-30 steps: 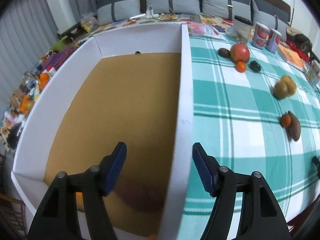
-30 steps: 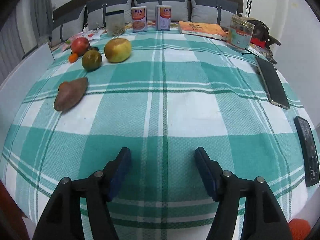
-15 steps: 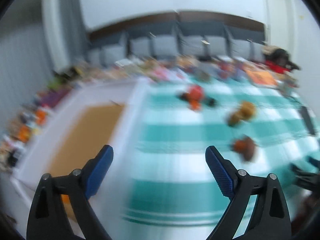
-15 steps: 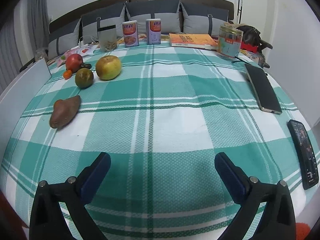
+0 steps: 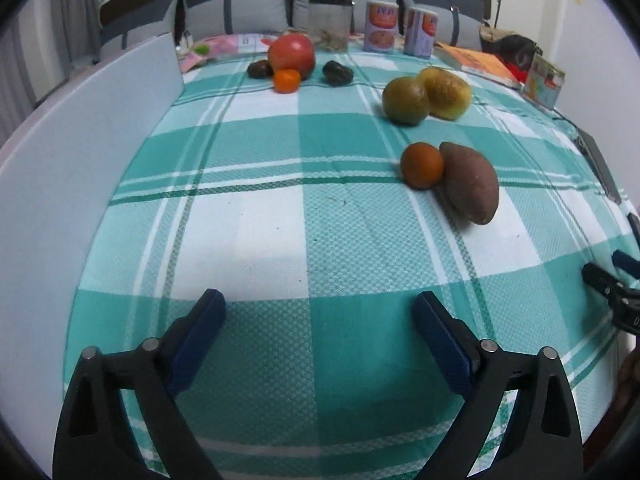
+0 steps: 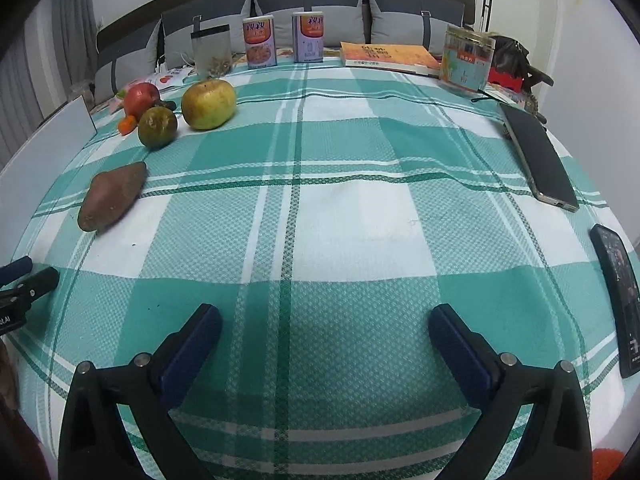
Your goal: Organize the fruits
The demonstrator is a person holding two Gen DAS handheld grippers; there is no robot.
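Where sweet potato (image 6: pixel 112 196) blocks it, orange (image 5: pixel 422 165) hidden.

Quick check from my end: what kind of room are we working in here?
Most likely a home living room: grey sofa cushions behind a table under a green checked tablecloth, with a phone and a book lying about.

left gripper (image 5: pixel 319 314) opening, empty, sweet potato (image 5: pixel 472 181) ahead

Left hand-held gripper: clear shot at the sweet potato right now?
Probably yes. The left hand-held gripper is empty, its jaws opening, with only bare checked tablecloth between it and the sweet potato. One catch: a small orange fruit touches the potato's left side and may get bumped.
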